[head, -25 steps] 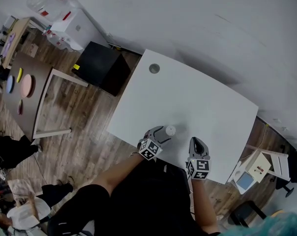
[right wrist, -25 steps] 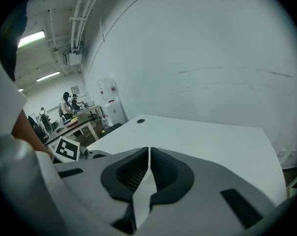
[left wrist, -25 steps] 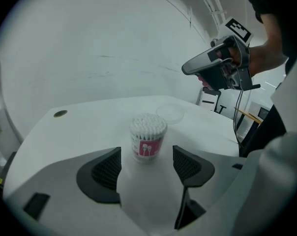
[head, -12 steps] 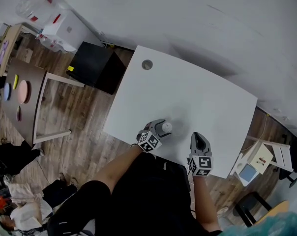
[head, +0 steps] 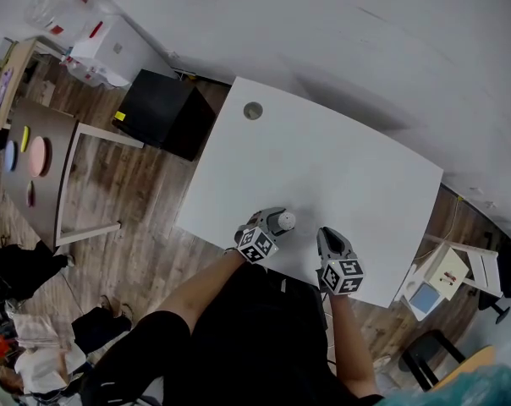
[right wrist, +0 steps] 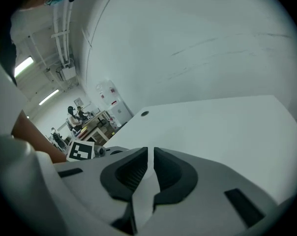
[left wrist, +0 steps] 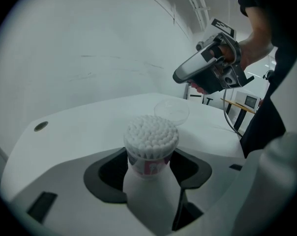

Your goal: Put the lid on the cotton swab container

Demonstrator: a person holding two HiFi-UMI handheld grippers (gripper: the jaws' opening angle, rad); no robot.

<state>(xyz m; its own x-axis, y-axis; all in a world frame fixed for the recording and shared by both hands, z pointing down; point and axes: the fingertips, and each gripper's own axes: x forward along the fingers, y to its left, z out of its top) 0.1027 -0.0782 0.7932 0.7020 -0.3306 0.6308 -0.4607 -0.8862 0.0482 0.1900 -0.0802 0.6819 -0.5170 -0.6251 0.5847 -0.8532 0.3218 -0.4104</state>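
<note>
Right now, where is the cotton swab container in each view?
Head view: cotton swab container just below centre.
Left gripper view: dead centre, gripped in the left tongs, swab tips on top.
Right gripper view: not in it.
Shared landmark: round tabletop hole, seen in all three.

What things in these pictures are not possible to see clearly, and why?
- Label print on the cotton swab container: left gripper view, blurred, sides covered by the left claw.
- Container's base: same view, hidden behind the claw; resting or lifted, cannot tell.
- Clear lid: head view, too small and transparent to find.
</note>
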